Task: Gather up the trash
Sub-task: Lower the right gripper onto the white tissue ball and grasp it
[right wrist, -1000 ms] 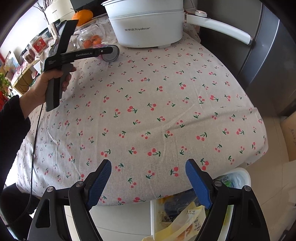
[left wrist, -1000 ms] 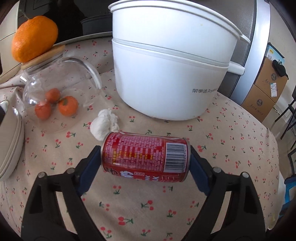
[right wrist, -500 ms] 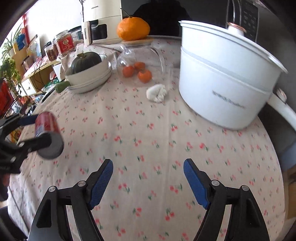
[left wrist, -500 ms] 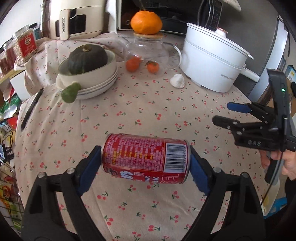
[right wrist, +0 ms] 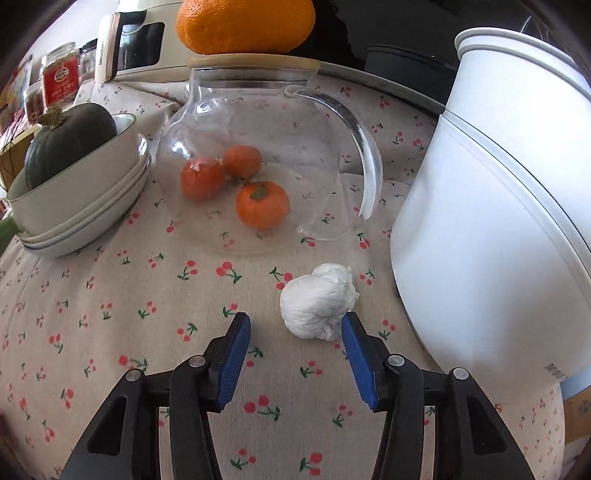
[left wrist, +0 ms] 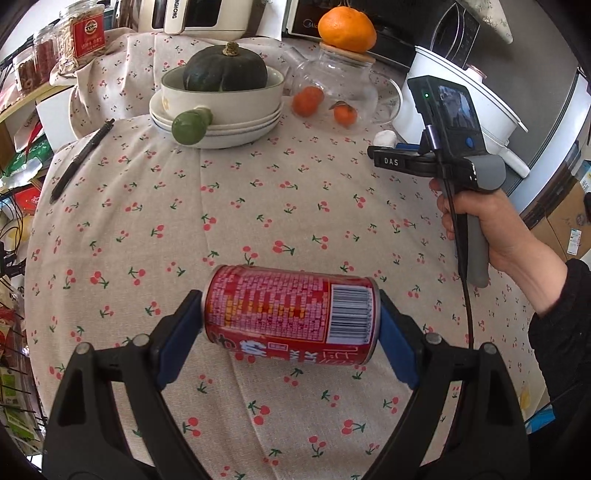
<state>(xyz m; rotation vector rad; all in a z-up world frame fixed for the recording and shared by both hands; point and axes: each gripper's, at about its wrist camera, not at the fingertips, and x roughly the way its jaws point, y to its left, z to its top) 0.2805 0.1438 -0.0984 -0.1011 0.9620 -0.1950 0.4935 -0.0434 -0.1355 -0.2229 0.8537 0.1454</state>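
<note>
Already the left gripper (left wrist: 291, 325) holds the red drink can (left wrist: 291, 314) clamped end to end, low in frame. Right gripper (right wrist: 295, 354) is closing toward the crumpled tissue (right wrist: 319, 301), lower centre, not yet pinched; binning remains.

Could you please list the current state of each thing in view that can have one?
Red can: on its side, clamped in the left gripper.
Right gripper: closing, fingers not yet pressing the tissue wad.
Tissue wad: crumpled, lying on the tablecloth.
Glass teapot: lidded, large orange on top.
</note>
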